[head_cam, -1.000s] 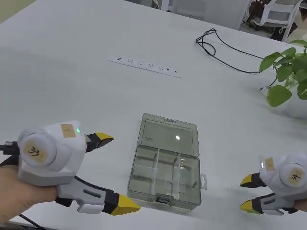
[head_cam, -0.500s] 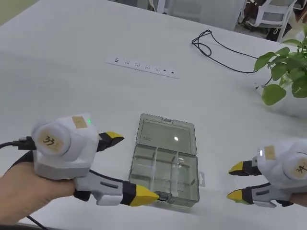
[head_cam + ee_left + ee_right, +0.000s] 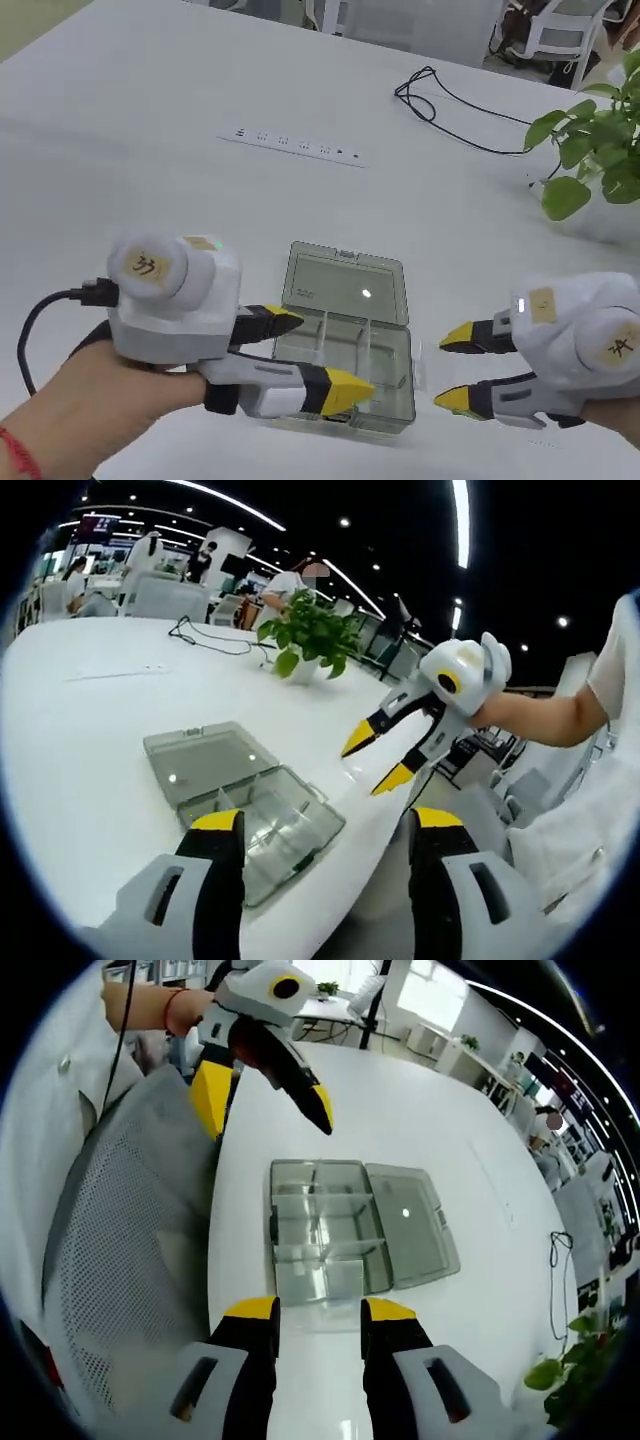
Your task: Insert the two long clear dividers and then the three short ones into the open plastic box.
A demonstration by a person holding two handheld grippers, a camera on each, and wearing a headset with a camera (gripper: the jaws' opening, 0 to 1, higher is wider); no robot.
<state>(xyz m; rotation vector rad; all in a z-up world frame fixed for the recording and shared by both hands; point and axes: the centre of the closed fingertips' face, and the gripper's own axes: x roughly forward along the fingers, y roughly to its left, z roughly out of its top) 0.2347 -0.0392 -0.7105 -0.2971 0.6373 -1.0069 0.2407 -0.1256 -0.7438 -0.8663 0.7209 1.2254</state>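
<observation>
A clear grey plastic box (image 3: 385, 352) lies open near the table's front edge, its lid (image 3: 345, 285) flat behind it. Clear dividers (image 3: 364, 350) stand inside and split it into several compartments. My left gripper (image 3: 320, 352) is open with nothing held; it hovers over the box's front left corner, covering part of it. My right gripper (image 3: 448, 370) is open and holds nothing, just right of the box. In the left gripper view the box (image 3: 270, 815) lies ahead of my left gripper (image 3: 325, 820), with the right gripper (image 3: 375, 760) beyond. In the right gripper view the box (image 3: 320, 1225) lies ahead of my right gripper (image 3: 320, 1308), the left gripper (image 3: 265, 1100) past it.
A white power strip (image 3: 290, 147) lies farther back on the white table (image 3: 150, 120). A black cable (image 3: 450, 100) loops at the back right, next to a potted plant (image 3: 590, 150). A mesh chair (image 3: 120, 1230) stands at the table's front edge.
Both grippers have closed in on the box: the left one moved right and now overlaps its front left corner, the right one moved left. The head camera shifted slightly.
</observation>
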